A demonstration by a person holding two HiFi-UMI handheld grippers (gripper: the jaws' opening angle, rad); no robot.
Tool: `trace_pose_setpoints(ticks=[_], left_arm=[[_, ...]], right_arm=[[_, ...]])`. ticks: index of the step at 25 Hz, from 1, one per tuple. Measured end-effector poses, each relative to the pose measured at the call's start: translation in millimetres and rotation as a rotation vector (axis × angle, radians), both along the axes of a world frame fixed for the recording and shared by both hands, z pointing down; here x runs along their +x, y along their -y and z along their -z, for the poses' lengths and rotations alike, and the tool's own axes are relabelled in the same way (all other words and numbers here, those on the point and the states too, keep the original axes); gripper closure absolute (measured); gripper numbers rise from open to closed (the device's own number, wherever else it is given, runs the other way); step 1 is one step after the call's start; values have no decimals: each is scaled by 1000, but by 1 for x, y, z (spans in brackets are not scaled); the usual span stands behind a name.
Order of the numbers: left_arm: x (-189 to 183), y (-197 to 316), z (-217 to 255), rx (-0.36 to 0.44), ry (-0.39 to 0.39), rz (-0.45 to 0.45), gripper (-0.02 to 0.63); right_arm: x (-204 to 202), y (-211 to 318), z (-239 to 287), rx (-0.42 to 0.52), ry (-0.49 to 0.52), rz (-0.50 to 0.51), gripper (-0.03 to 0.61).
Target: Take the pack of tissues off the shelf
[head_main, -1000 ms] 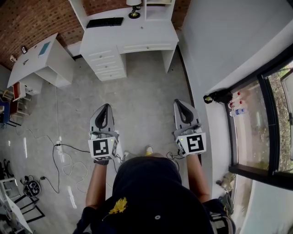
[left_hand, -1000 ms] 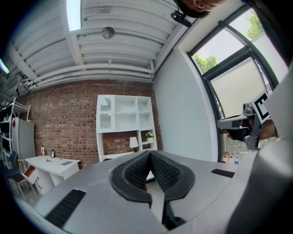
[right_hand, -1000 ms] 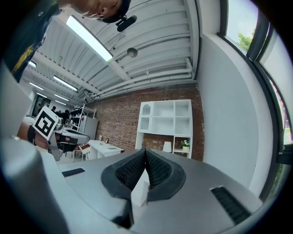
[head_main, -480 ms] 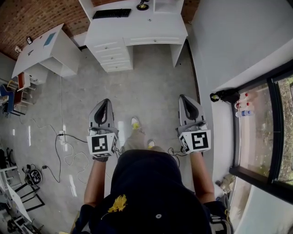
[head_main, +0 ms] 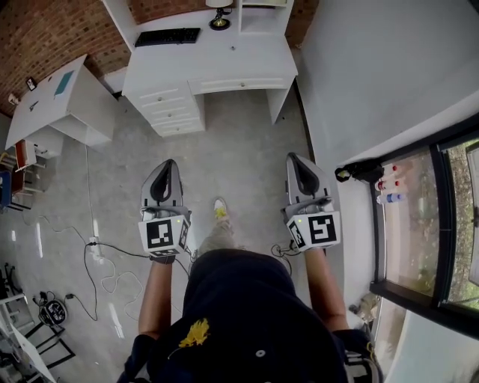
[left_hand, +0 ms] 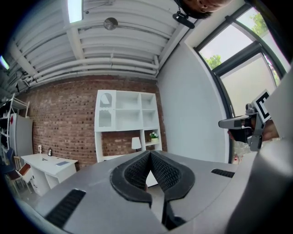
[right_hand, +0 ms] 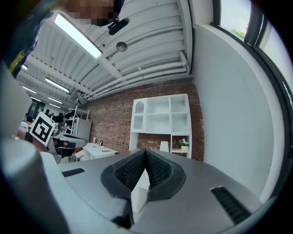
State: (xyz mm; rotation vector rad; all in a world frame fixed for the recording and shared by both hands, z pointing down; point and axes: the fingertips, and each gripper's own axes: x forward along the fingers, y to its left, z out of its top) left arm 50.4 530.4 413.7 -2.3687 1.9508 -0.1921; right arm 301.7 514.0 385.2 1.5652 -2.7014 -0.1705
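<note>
Head view is showing left gripper (head_main: pixel 168 164) and right gripper (head_main: pixel 293 158) pointing at the far shelf unit (head_main: pixel 262 19), jaws pinched shut on nothing (likely just approaching).

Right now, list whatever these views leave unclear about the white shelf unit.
- Tissue pack: not identifiable; shelf unit compartments too small in both gripper views.
- Shelf unit's top: cut off by the head view's upper edge.
- Desk below it: mostly behind the left gripper in its own view.

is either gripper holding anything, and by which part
Nothing is held. The grey left gripper and grey right gripper each have jaws closed together with nothing between them.
</note>
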Motion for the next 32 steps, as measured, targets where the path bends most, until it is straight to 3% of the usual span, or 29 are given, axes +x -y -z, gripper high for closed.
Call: trace_pose_setpoints(ticks=[9, 17, 23, 32], left_arm=[[-74, 114, 17, -3, -27, 28, 597], [-111, 198, 16, 6, -30, 3, 596], [-125, 239, 6, -39, -23, -49, 596], [-129, 326, 1, -21, -31, -49, 597]], right_arm=[[-51, 111, 7, -32, -32, -1, 586], [-103, 198, -1, -68, -73, 2, 584], [-126, 237, -1, -74, -77, -15, 584], [-122, 317, -11, -79, -56, -65, 585]])
